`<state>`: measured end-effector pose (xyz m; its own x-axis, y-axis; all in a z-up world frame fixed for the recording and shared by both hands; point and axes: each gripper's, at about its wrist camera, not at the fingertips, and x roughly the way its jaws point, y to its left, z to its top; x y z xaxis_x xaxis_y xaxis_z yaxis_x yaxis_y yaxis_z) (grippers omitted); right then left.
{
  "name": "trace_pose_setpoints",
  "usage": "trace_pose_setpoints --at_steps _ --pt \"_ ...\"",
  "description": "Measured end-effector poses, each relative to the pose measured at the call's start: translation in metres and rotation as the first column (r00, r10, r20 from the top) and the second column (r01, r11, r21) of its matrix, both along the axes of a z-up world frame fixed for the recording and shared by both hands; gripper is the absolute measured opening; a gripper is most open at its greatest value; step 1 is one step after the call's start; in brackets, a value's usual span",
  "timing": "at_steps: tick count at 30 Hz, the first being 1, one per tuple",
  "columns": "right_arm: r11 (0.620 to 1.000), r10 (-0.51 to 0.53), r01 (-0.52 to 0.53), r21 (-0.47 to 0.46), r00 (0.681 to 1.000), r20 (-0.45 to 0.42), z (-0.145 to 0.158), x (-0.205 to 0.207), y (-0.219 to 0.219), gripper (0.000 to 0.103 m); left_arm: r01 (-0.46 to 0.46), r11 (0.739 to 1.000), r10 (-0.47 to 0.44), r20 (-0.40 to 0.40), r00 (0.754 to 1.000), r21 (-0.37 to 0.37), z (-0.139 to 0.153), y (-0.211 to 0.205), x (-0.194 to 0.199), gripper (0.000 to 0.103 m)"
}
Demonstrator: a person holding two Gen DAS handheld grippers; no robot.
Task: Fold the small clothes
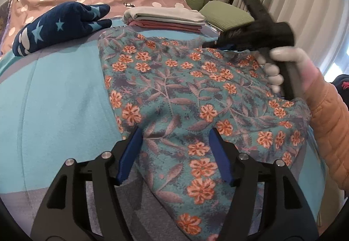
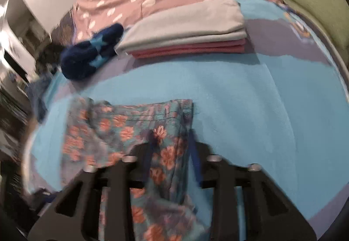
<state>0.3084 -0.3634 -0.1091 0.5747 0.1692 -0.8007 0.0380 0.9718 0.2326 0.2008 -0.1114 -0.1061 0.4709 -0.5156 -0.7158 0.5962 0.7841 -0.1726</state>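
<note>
no legible writing on floral garment point(image 1: 185, 92), blue blanket point(image 1: 61, 97).

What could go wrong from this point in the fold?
1. The left tool is open around the floral garment, not clamped; lifting now could leave that end behind.
2. The right tool also straddles the cloth near its hem, and its view is motion-blurred, so its grip may be poor.
3. The folded stack and star-print item lie just beyond; a swung fold might knock them.
</note>
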Motion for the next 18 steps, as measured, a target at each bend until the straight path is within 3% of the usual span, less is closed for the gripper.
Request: trace_pose_setpoints --at_steps 6,10,13,18 --pt "1.000 0.004 -0.003 -0.020 0.997 0.082 -0.006 0.005 -0.003 0.007 0.001 1.000 -0.001 0.012 1.000 0.017 0.001 -0.002 -0.004 0.067" --pt "0.993 -0.043 0.054 -0.100 0.993 0.106 0.010 -0.009 -0.004 0.017 0.002 1.000 -0.002 0.011 1.000 0.013 0.001 -0.002 -0.006 0.067" --pt "0.988 -0.082 0.103 -0.118 0.982 0.170 0.042 -0.045 -0.009 0.019 0.003 1.000 -0.003 0.013 1.000 0.013 0.001 -0.002 -0.004 0.068" --pt "0.999 0.043 -0.036 -0.034 0.978 0.206 0.076 -0.121 0.015 0.024 0.003 1.000 -0.004 0.012 1.000 0.012 0.001 -0.001 -0.004 0.068"
